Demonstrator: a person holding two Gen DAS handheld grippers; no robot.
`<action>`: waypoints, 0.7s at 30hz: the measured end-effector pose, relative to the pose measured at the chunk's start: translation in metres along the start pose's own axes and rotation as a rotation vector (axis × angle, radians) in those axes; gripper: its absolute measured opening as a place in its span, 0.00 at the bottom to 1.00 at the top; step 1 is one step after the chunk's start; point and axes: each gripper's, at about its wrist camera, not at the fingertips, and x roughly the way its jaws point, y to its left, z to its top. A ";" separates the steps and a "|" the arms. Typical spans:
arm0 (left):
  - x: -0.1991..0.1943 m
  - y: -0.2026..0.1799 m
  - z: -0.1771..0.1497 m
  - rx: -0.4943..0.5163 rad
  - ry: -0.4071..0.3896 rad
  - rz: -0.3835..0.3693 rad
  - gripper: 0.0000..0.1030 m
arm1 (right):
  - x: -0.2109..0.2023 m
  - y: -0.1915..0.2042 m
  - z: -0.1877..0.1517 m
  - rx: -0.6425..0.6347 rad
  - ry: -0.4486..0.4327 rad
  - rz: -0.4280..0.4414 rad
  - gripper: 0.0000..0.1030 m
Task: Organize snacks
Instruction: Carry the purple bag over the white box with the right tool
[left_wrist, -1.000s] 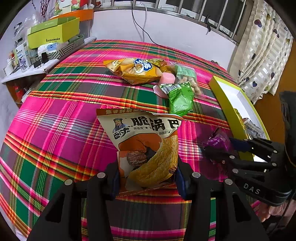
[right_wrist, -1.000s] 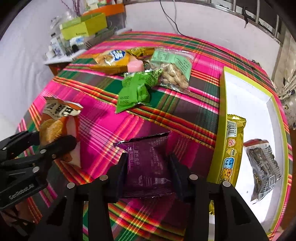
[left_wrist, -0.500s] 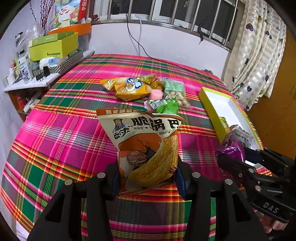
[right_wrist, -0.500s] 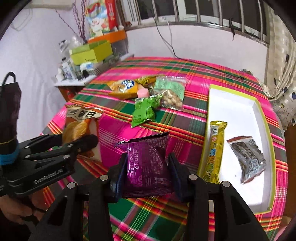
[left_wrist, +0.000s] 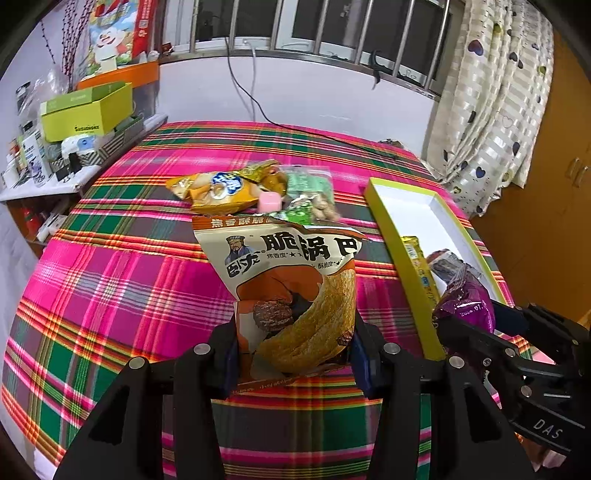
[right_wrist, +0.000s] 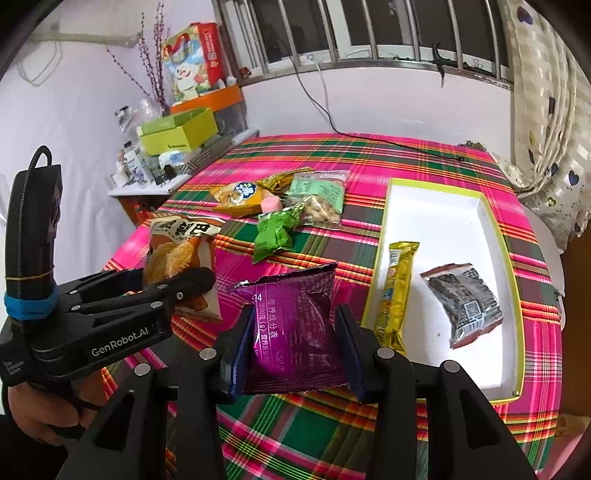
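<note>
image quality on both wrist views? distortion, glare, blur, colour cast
Left wrist view: strong fisheye bend with black corners, sharp print on the orange snack bag clamped in the left gripper. Right wrist view: same bend, violet cast on the wall, soft sheen on the purple packet in the right gripper; no motion blur in either.

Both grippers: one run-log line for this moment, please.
left gripper: shut on brown crispy-rice snack bag | right gripper: shut on purple foil packet | both lifted | white tray: two packets
</note>
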 end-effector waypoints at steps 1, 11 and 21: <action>0.001 -0.003 0.001 0.005 0.002 -0.002 0.47 | -0.001 -0.003 0.000 0.006 -0.002 -0.002 0.40; 0.006 -0.023 0.006 0.038 0.011 -0.020 0.47 | -0.011 -0.028 -0.002 0.055 -0.025 -0.028 0.40; 0.013 -0.044 0.014 0.074 0.016 -0.046 0.47 | -0.019 -0.051 -0.002 0.092 -0.041 -0.053 0.40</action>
